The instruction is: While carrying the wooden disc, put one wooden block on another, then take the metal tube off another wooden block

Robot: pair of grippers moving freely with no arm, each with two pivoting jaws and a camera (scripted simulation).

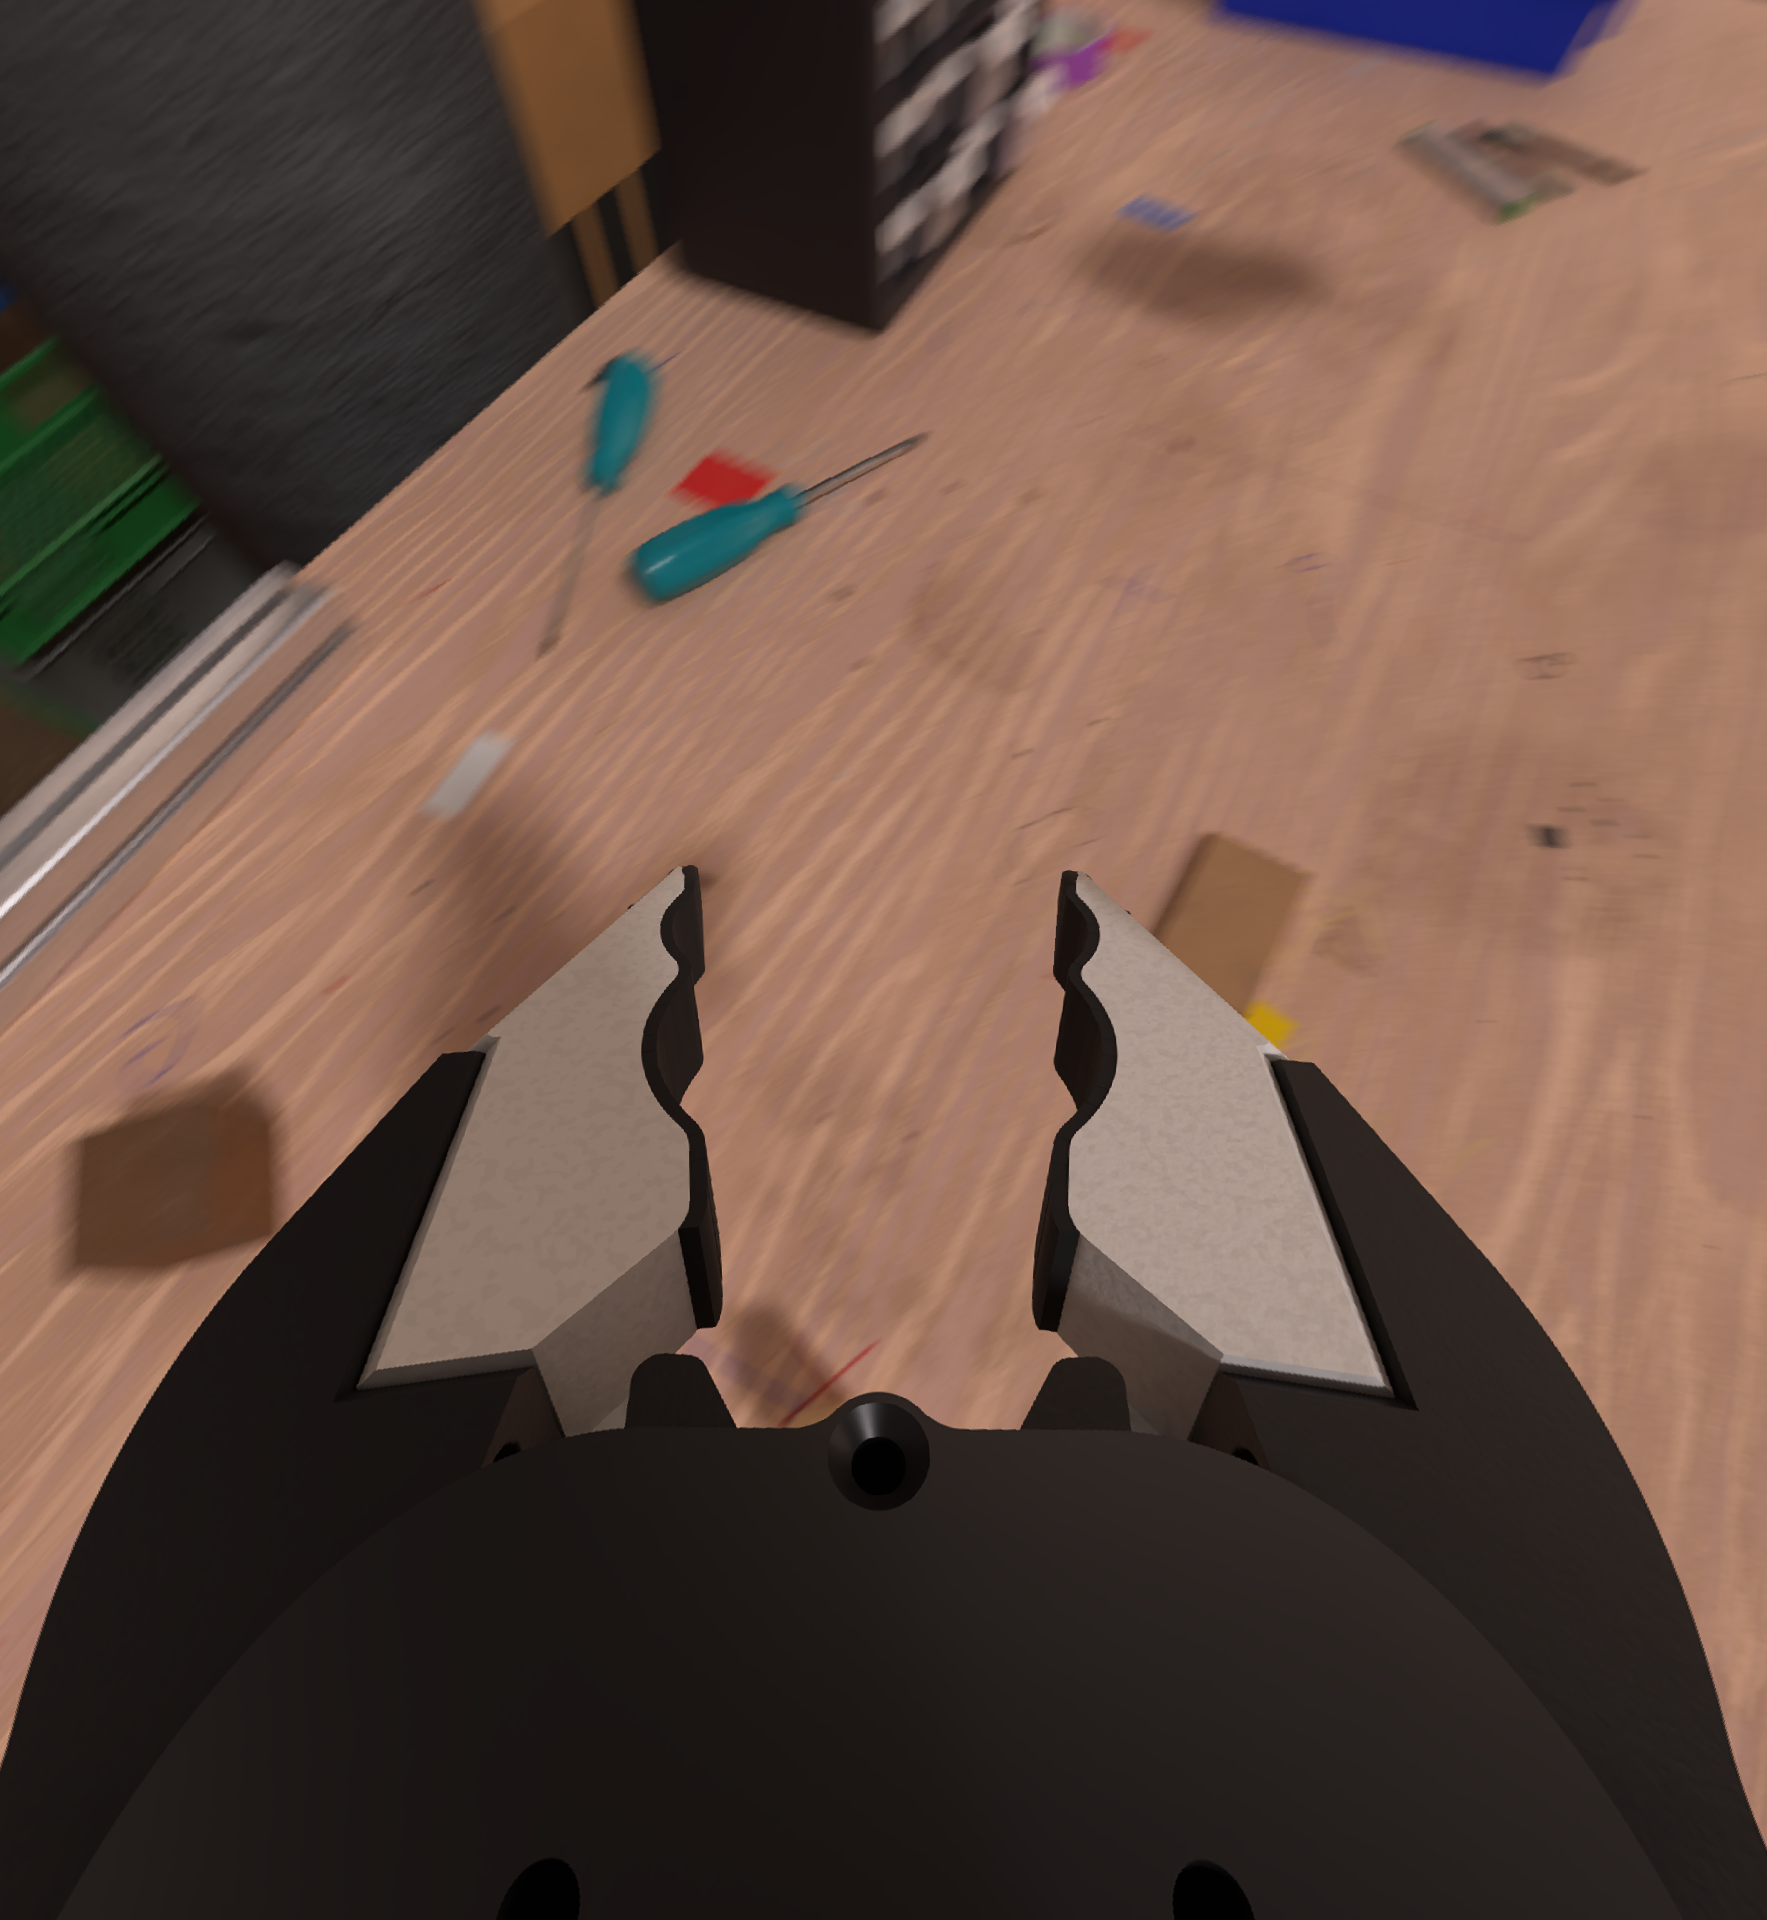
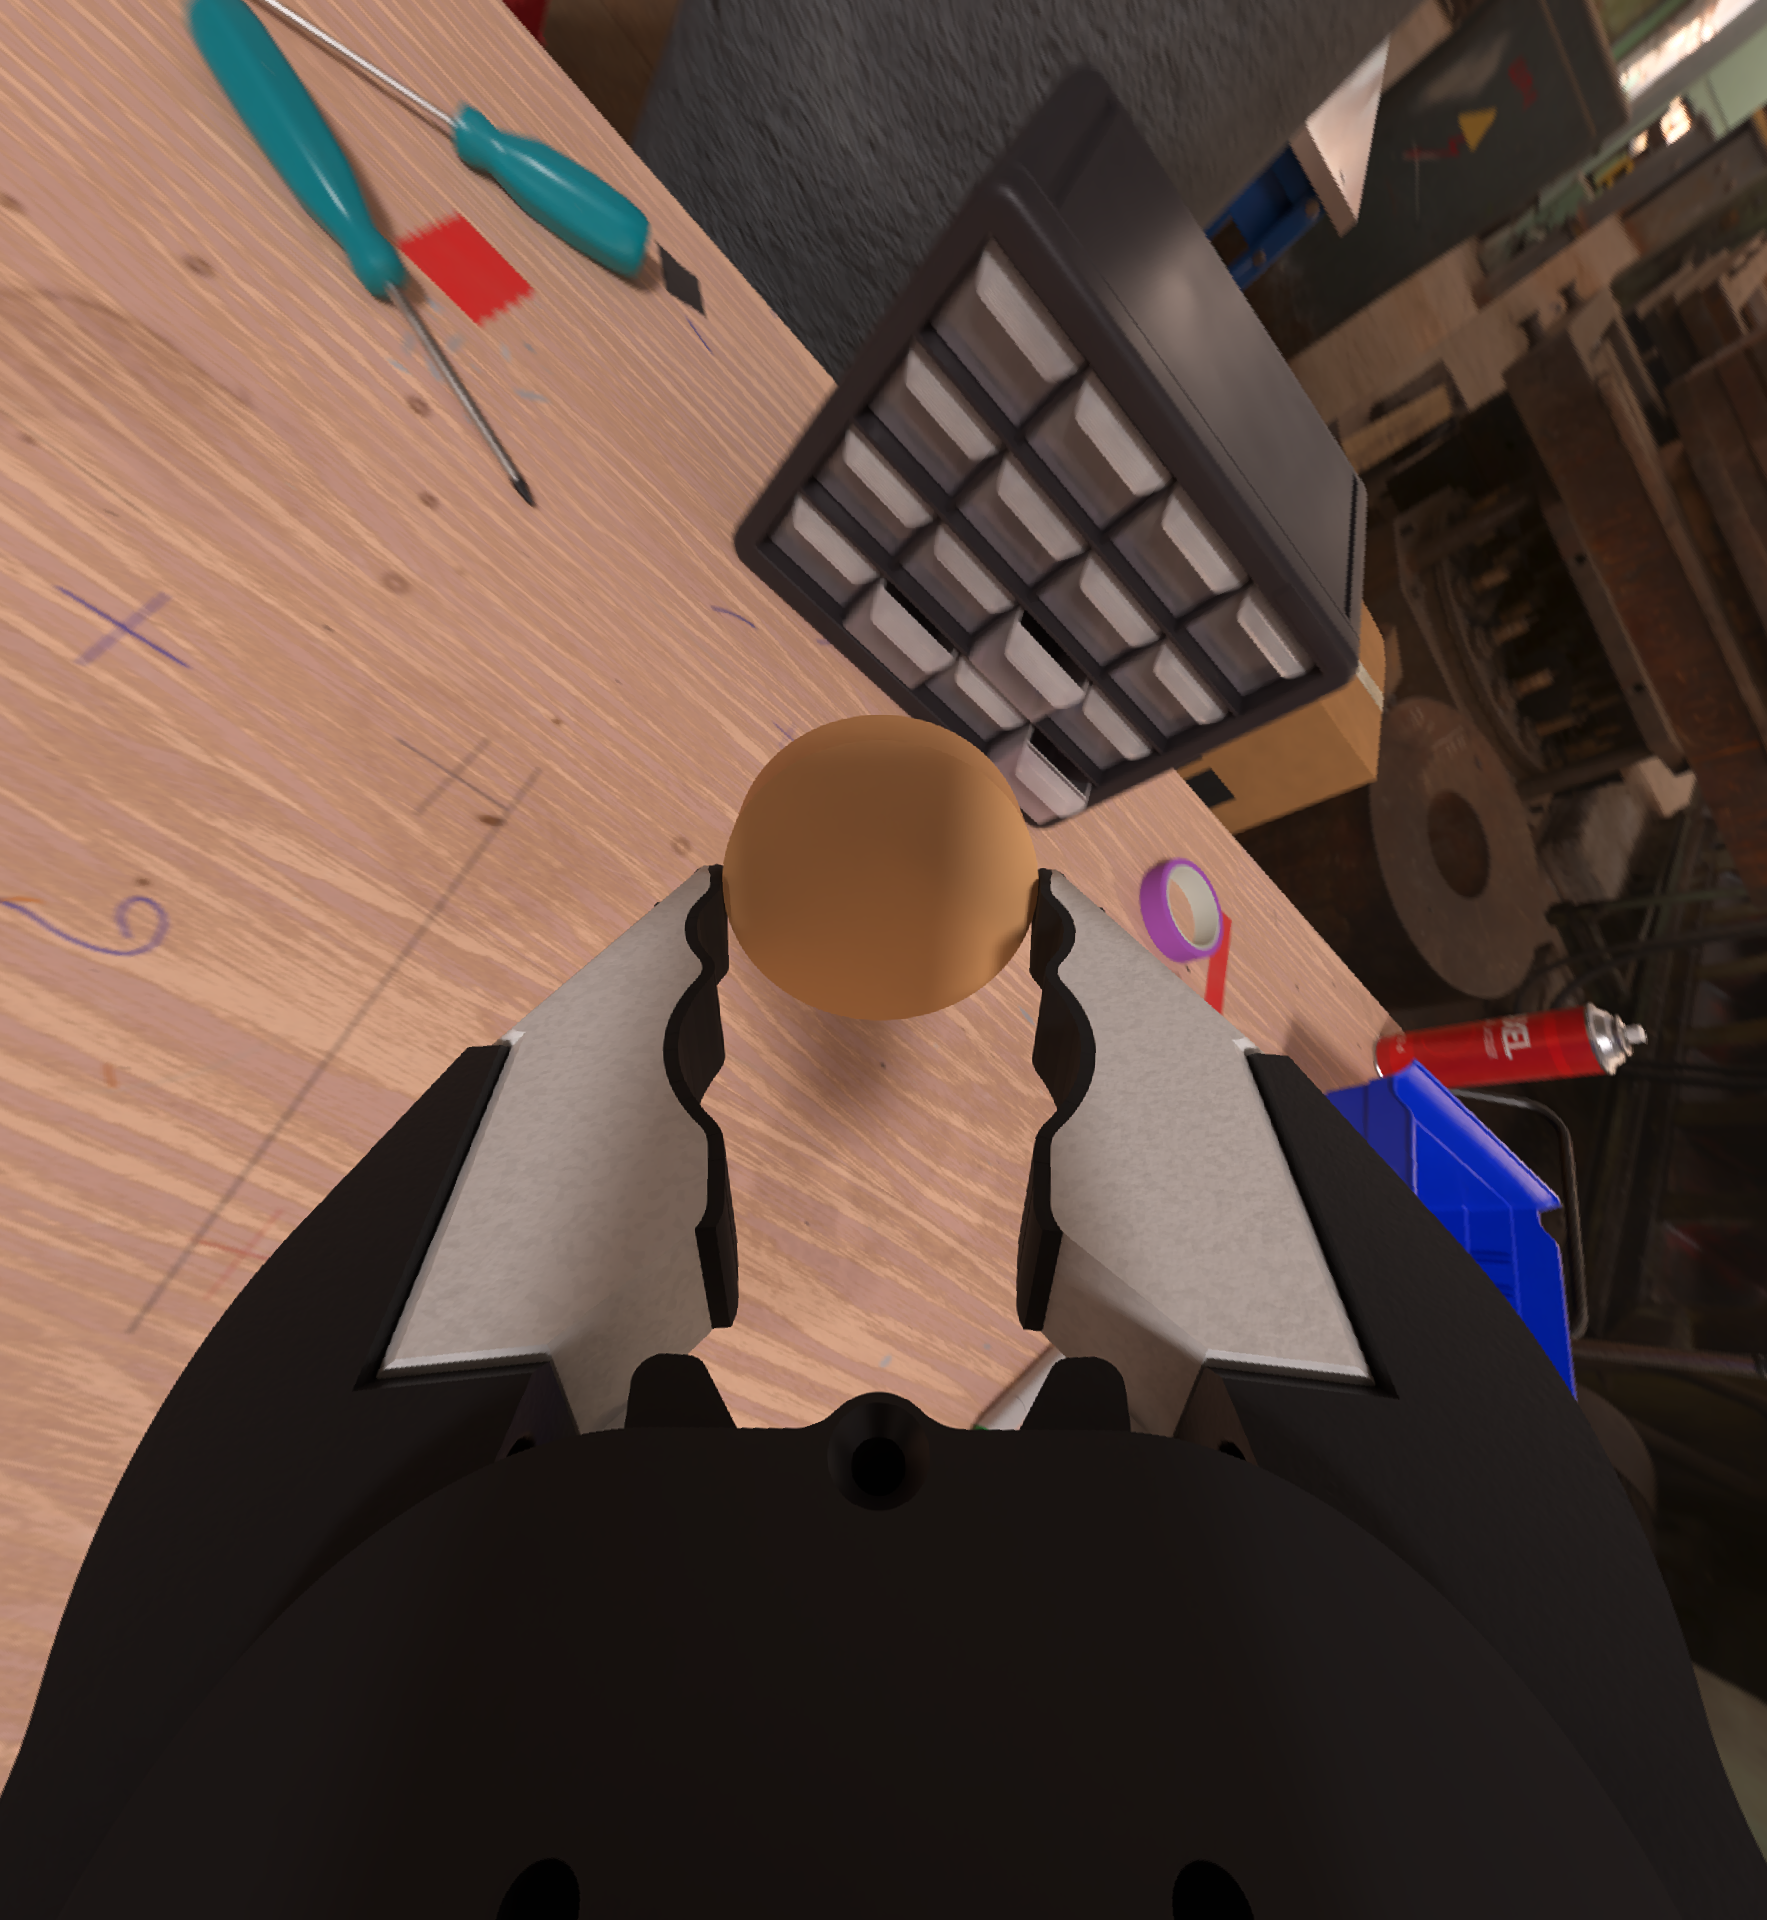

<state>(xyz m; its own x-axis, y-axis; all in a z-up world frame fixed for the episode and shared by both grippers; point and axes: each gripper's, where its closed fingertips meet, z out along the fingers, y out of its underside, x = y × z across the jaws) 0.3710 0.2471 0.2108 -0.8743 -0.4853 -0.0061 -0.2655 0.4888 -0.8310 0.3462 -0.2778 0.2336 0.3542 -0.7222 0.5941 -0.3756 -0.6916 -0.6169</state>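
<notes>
In the right wrist view, the right claw (image 2: pixel 879 904) is clamped at its fingertips on the wooden disc (image 2: pixel 877 868), held at frame centre above the counter (image 2: pixel 235 831). A black drawer organiser (image 2: pixel 1055 520) stands at upper right, two teal screwdrivers (image 2: pixel 546 192) lie at upper left.

In the blurred left wrist view, the left claw (image 1: pixel 879 894) has its fingers apart with nothing between them. One wooden block (image 1: pixel 167 1179) sits at lower left, another (image 1: pixel 1232 909) just right of the right fingertip.

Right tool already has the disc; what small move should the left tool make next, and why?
Probably swing the open, empty left tool left and down toward the wooden block at its lower left. The right tool holds the wooden disc, so the left must do the stacking.
</notes>
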